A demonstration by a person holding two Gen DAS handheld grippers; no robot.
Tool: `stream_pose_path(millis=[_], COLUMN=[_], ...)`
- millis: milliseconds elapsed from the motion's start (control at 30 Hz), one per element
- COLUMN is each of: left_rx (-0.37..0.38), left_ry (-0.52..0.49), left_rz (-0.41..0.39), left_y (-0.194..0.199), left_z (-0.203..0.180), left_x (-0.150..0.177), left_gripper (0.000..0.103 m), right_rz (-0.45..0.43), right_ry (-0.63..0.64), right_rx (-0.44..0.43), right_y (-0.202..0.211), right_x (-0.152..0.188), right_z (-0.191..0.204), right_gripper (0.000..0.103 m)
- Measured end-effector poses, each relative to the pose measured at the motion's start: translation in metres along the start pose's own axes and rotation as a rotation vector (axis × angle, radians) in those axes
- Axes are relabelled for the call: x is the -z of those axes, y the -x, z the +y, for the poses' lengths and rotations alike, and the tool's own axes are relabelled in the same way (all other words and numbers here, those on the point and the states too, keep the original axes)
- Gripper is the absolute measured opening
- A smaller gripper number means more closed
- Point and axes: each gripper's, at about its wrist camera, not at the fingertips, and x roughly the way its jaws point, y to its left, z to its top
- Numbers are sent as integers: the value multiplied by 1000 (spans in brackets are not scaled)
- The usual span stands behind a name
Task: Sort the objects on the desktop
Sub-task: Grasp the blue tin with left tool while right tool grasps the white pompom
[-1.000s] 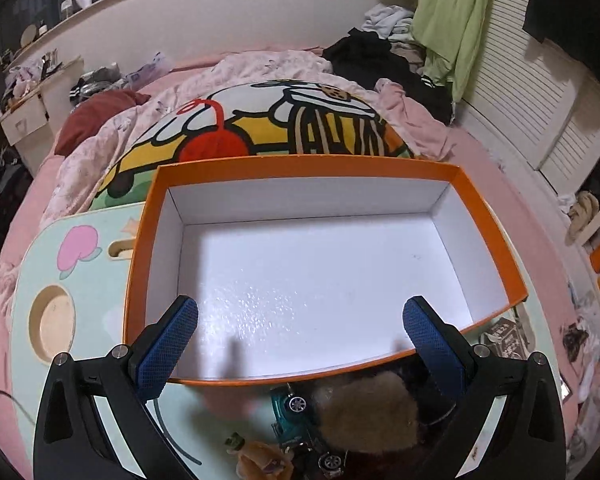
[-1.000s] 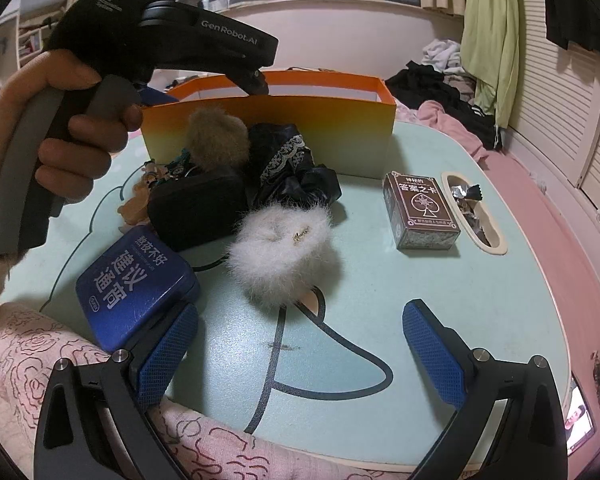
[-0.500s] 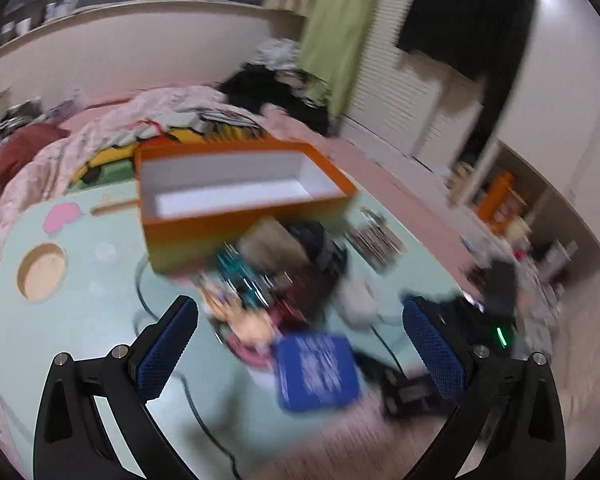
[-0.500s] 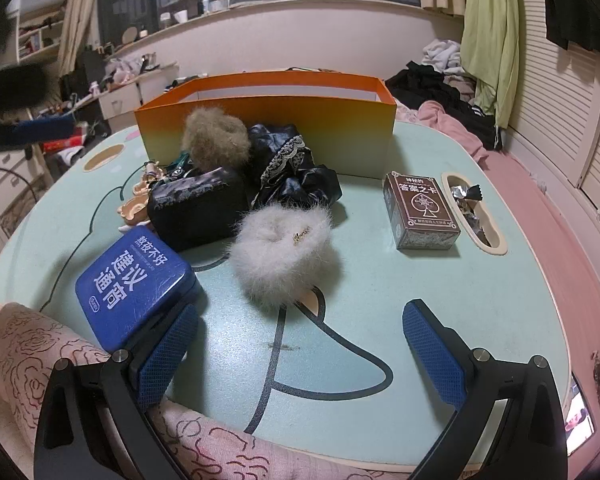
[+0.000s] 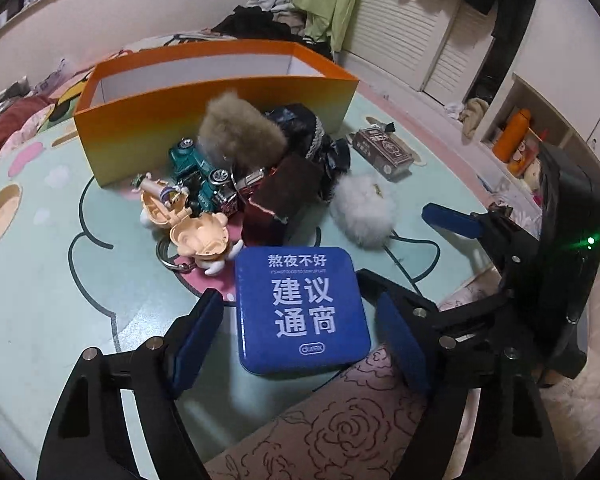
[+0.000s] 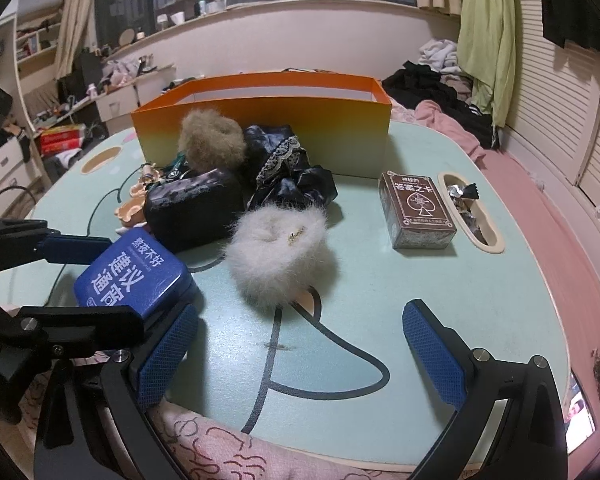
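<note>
Orange box (image 5: pixel 204 120): nothing visible inside (floor hidden). Clutter all outside it, unsorted. Left gripper (image 5: pixel 300 344) closing around blue tin (image 5: pixel 300 304) at table's near edge, pads apart. Right gripper (image 6: pixel 300 356) spread, empty.

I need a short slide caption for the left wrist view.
Left gripper closing around the blue tin, orange box behind.

blue tin (image 5: pixel 300 308) lying flat at the table's near edge, white lettering up — behind it a heap: white puffball (image 5: pixel 362 210), brown puffball (image 5: pixel 240 130), toy cars (image 5: pixel 204 176), dark pouch (image 6: pixel 194 210), all before the orange box (image 5: pixel 204 120) — card box (image 6: pixel 418 210) apart.
</note>
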Motion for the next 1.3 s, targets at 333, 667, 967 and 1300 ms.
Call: stream_pose_path(millis=[333, 667, 967, 1300], left_rx=[-195, -67, -57, -97], left_ry=[-167, -114, -79, 70], left_rz=[-2, -69, -179, -352], left_y=[-4, 10, 49, 69], left_z=[-9, 5, 17, 56], left_x=[9, 10, -7, -94], left_gripper=[71, 66, 66, 66], right_rz=[-18, -40, -56, -229], right_ry=[-32, -77, -44, -87], right_rx=[8, -39, -68, -110], right_y=[3, 2, -5, -1], right_x=[0, -22, -19, -117], right_z=[-3, -5, 3, -4], right_gripper=[102, 79, 28, 28])
